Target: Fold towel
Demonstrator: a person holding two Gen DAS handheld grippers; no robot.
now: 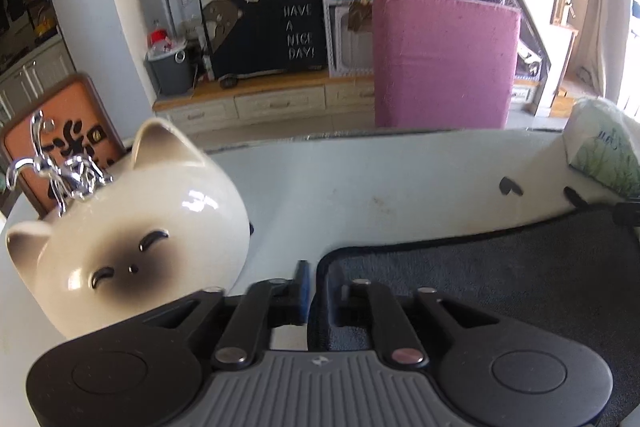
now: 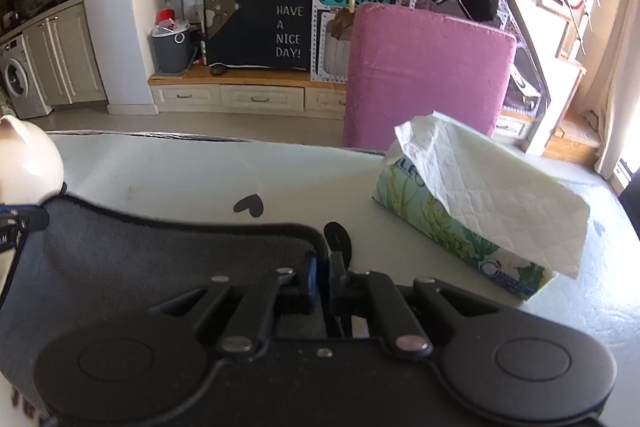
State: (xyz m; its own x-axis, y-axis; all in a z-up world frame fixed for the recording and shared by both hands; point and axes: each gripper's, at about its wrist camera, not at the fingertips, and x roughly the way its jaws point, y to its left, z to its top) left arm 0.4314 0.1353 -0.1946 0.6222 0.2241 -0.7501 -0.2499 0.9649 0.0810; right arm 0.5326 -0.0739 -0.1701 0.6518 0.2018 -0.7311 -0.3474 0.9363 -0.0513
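Note:
A dark grey towel (image 1: 500, 275) with black edging lies on the white table (image 1: 360, 187). My left gripper (image 1: 316, 291) is shut on the towel's near left corner, with the edge pinched between its fingers. In the right wrist view the same towel (image 2: 152, 259) spreads to the left. My right gripper (image 2: 322, 275) is shut on the towel's right corner. Both corners look held slightly above the table top.
A white ceramic cat bank (image 1: 132, 235) stands close to the left of my left gripper. It also shows at the left edge of the right wrist view (image 2: 28, 159). A tissue pack (image 2: 472, 211) lies right of my right gripper. A pink chair back (image 1: 444, 63) stands beyond the table's far edge.

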